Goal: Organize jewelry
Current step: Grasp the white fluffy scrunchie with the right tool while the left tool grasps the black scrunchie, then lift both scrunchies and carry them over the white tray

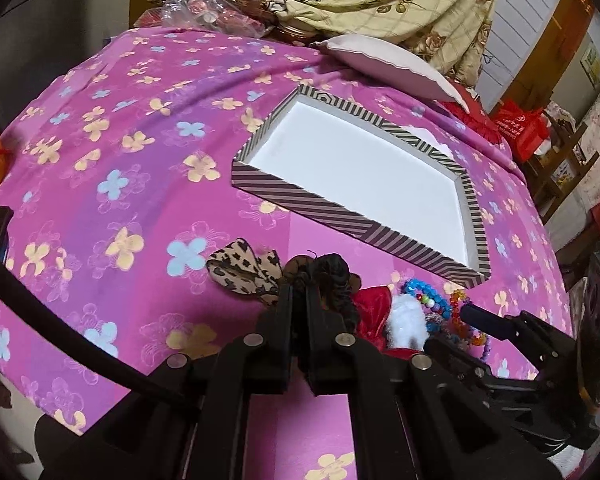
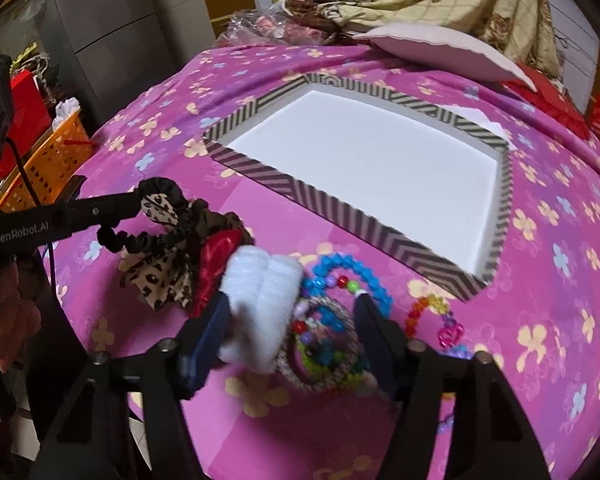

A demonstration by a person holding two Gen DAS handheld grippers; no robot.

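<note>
Left wrist view: a bed under a pink-purple sheet (image 1: pixel 112 160) printed with yellow and blue flowers. Near the middle, a shallow striped box (image 1: pixel 356 216) with a bare white floor, open to the ceiling. Beyond the box, a pale pillow (image 1: pixel 384 64) and a heaped cream floral quilt (image 1: pixel 388 0); a crinkled plastic bag (image 1: pixel 204 8) left of the quilt. Right of the box, past the bed edge, a red gift bag (image 1: pixel 524 128) and wooden furniture. Nearer than the box, a pile of accessories: a leopard-print bow (image 1: pixel 240 268), a red and white plush piece (image 1: pixel 396 316), blue bead bracelets (image 1: pixel 428 296). Left gripper (image 1: pixel 300 292) clamped tight on a dark ruffled scrunchie (image 1: pixel 332 276), just short of the box's near wall.

Right wrist view: same sheet (image 2: pixel 548 240), same striped box (image 2: pixel 384 236) beyond the pile. Left of the box, off the bed, an orange plastic basket (image 2: pixel 48 160), a red bag and a grey cabinet (image 2: pixel 100 28). Left gripper (image 2: pixel 140 200) reaching in from the left, pinching the black scrunchie (image 2: pixel 156 236) above the leopard bow (image 2: pixel 160 276). Right gripper (image 2: pixel 292 312) with jaws apart, straddling the white plush piece (image 2: pixel 260 300) and a tangle of bead bracelets (image 2: pixel 328 340); left pad against the plush, right pad not clearly touching anything. A separate orange and pink bead strand (image 2: pixel 436 320) just right of it, near the box's near corner.
</note>
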